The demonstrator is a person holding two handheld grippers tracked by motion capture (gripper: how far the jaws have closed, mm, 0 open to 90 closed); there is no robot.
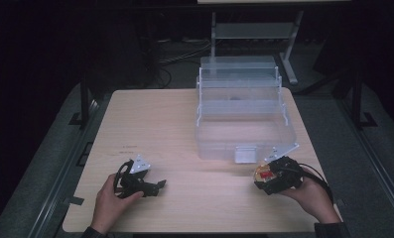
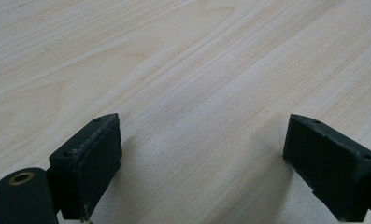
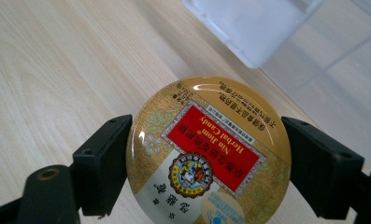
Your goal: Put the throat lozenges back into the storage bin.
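Inspecting at: the near edge of a pale wooden table (image 1: pixel 184 124), with a person holding one gripper in each hand.
Item in hand: a round gold candy tin (image 3: pixel 209 151) with a red label, lid face turned up to the right gripper view.
Right gripper (image 3: pixel 209 163): jaws were closed on the tin, one pad against each side of its rim, across its width. In the high view it (image 1: pixel 276 174) sat at the near right of the table with the tin (image 1: pixel 264 173) showing at its front.
Left gripper (image 2: pixel 202 163): jaws stood wide apart with nothing between them, bare wood under them. In the high view it (image 1: pixel 140 182) rested at the near left, well apart from the tin.
Receptacle: a clear plastic storage box (image 1: pixel 244 134) stood open on the far right half of the table, lid (image 1: pixel 239 69) raised behind it, latch tab (image 1: pixel 245 153) on its near wall.
Governing relation: the box lay just beyond and slightly left of the right gripper; its near wall was close to the tin, a corner of it (image 3: pixel 253 28) showing past the tin in the right gripper view.
Axis: the tin is round, so it has no long axis to align; it was held flat, lid uppermost.
Nearer hand: the right, by a clear margin.
Judgement: the tin looked bound for the box; the move would call for a lift over the near wall, then a forward carry.
Risk: clipping the wall or latch if carried low.
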